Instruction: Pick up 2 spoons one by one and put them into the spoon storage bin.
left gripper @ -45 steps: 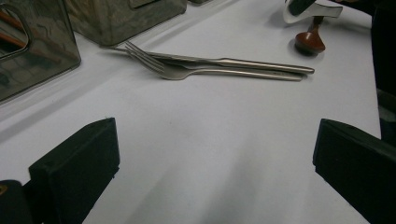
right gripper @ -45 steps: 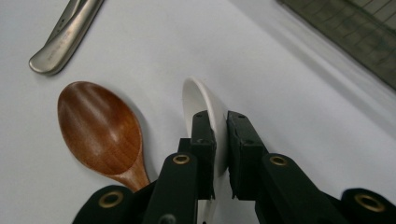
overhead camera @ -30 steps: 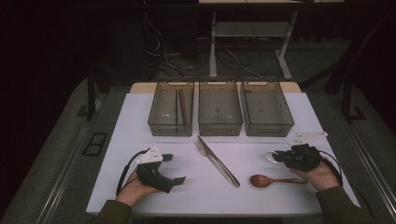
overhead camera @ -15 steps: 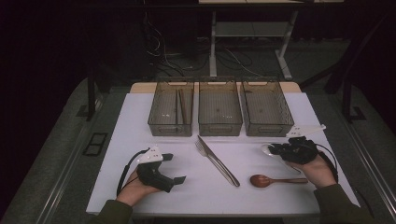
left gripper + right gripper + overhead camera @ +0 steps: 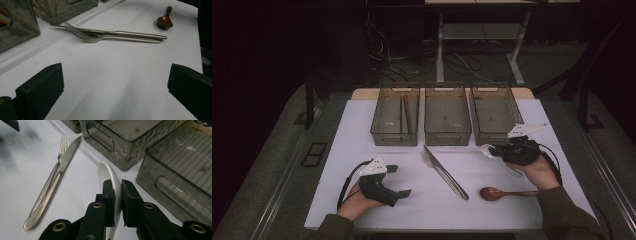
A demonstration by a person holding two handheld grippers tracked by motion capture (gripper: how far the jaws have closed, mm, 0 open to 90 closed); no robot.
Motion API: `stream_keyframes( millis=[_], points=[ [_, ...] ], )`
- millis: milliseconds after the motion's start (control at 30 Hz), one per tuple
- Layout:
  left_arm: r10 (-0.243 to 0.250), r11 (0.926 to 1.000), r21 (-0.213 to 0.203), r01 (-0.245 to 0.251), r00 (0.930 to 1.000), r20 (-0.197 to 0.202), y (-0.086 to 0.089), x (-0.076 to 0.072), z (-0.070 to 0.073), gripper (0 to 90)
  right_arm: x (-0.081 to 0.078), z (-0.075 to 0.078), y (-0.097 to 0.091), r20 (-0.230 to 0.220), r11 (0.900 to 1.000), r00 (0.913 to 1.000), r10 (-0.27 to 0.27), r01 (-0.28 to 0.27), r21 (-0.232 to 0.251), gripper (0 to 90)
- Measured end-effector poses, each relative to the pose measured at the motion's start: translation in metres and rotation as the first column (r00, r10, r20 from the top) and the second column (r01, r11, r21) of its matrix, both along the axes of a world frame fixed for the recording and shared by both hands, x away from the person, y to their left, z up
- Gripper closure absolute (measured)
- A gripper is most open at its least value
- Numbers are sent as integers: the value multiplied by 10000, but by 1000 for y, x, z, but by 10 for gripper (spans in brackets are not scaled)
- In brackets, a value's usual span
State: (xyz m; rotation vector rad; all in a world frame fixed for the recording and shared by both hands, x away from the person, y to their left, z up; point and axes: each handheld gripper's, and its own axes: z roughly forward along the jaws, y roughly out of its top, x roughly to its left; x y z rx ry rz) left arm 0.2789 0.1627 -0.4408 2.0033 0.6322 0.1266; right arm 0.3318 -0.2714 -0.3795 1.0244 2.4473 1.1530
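The right gripper (image 5: 497, 150) fingers are clamping a white plastic spoon (image 5: 110, 182) near the worktop's (image 5: 362, 150) right edge; the left gripper (image 5: 399, 180) fingers are gaping wide.

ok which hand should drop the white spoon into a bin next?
Right. The right gripper is already shut on the white spoon, just in front of the right bin. The left gripper sits open, near the table's front edge and farther from the bins.
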Motion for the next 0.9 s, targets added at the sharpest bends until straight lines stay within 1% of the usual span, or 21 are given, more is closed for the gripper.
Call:
stream_keyframes(
  millis=[367, 533, 667, 767, 867, 900],
  points=[
    [14, 10000, -78, -14, 10000, -31, 0, 0, 0, 0, 21, 10, 21, 185, 9995, 9998, 114, -120, 288, 811],
    [13, 10000, -66, -13, 10000, 17, 0, 0, 1, 0, 32, 16, 29, 381, 9986, 9991, 159, -178, 490, 811],
    [37, 9999, -93, -37, 10000, 27, 0, -1, 1, 0, 43, 22, 35, 566, 9982, 9983, 167, -199, 561, 811],
    [68, 10000, -59, -67, 10000, 23, 1, 0, 1, 0, 51, 25, 40, 674, 9985, 9976, 174, -208, 505, 811],
    [104, 9999, -84, -104, 9999, 39, 1, 0, 1, 0, 61, 27, 45, 719, 9970, 9973, 122, -176, 747, 811],
    [127, 9998, -129, -126, 9999, 35, 2, 0, 1, 0, 65, 28, 47, 708, 9973, 9974, 97, -148, 713, 811]
  ],
)
